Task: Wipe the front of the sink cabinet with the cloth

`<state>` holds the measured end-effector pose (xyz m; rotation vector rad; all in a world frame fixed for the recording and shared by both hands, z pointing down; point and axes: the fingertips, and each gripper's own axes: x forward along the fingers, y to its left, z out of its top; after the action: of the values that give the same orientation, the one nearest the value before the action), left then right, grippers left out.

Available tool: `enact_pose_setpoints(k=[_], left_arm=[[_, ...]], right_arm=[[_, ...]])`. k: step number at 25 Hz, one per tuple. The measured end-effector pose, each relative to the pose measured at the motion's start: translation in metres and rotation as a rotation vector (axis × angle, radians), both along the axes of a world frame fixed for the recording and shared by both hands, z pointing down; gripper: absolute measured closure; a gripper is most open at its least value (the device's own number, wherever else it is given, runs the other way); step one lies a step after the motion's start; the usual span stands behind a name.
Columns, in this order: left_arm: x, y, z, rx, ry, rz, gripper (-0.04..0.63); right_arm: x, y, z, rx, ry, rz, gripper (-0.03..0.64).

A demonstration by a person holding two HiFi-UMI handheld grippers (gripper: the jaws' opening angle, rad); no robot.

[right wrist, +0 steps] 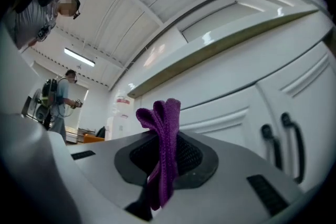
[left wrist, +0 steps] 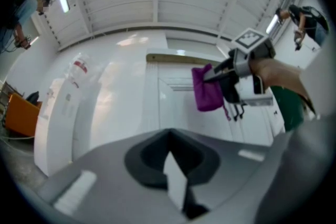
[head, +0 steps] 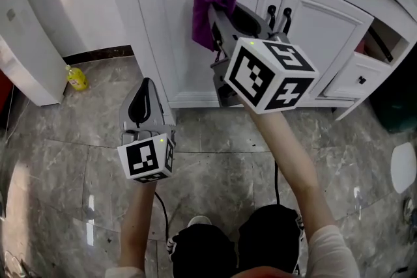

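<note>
Head view showed the right gripper pinching the cloth at the cabinet door's top edge. It apparently touched the panel and hung lengthwise just ahead of the fingers. The left gripper, jaws together and empty, hung lower, farther from the door.
</note>
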<state>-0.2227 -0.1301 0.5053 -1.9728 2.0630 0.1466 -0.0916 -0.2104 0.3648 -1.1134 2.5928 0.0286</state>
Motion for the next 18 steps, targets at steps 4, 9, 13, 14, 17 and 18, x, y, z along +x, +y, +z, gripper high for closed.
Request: enact_pose_setpoints(k=[4, 9, 13, 14, 17, 18], left_arm=[[-0.018, 0.006, 0.009, 0.005, -0.011, -0.018, 0.591], [-0.041, 0.014, 0.025, 0.010, -0.065, -0.073, 0.591], [-0.048, 0.007, 0.032, 0.007, -0.045, -0.090, 0.591], [-0.048, 0.006, 0.035, 0.005, -0.040, -0.089, 0.591], [-0.043, 0.004, 0.040, -0.004, -0.027, -0.084, 0.591], [-0.040, 0.003, 0.041, -0.006, -0.026, -0.079, 0.591]], right_arm=[[-0.076, 0.003, 0.020, -0.025, 0.048, -0.109, 0.565], [-0.123, -0.001, 0.042, -0.023, 0.077, -0.140, 0.565], [-0.131, -0.004, 0.041, 0.041, 0.107, -0.110, 0.565], [-0.129, -0.006, 0.042, 0.053, 0.115, -0.097, 0.565], [-0.112, -0.013, 0.048, 0.072, 0.139, -0.057, 0.565], [-0.102, -0.016, 0.049, 0.077, 0.143, -0.038, 0.565]])
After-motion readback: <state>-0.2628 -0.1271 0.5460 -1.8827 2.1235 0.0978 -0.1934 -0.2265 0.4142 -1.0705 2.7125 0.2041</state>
